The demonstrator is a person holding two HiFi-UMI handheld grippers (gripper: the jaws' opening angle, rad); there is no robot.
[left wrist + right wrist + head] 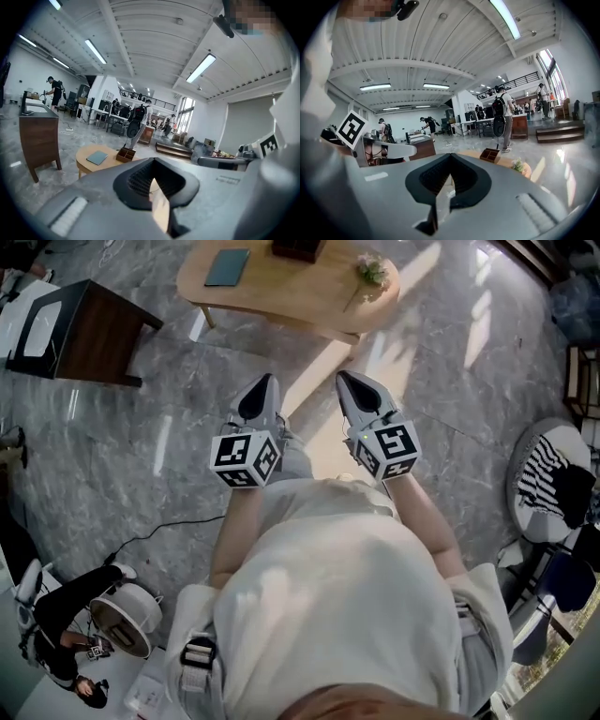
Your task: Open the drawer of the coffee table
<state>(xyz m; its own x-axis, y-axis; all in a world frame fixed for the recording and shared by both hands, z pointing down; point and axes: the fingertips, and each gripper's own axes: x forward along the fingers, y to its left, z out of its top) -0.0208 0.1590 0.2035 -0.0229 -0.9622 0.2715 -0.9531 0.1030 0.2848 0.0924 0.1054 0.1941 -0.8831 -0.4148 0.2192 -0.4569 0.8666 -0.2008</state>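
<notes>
A low oval wooden coffee table [281, 296] stands ahead on the grey marble floor, also seen as a table [89, 164] in the left gripper view and a table [506, 161] in the right gripper view. On it lie a teal book [227, 267], a brown divided box [297, 248] and a small flower sprig [371, 269]. No drawer front shows in any view. My left gripper [263, 382] and right gripper [348, 380] are held side by side in front of the person, short of the table, both shut and empty.
A dark wooden cabinet [84, 332] stands at the left. A black cable [164, 531] runs over the floor. A striped round seat [548, 474] sits at the right. People with backpacks [136, 119] stand farther off in the hall.
</notes>
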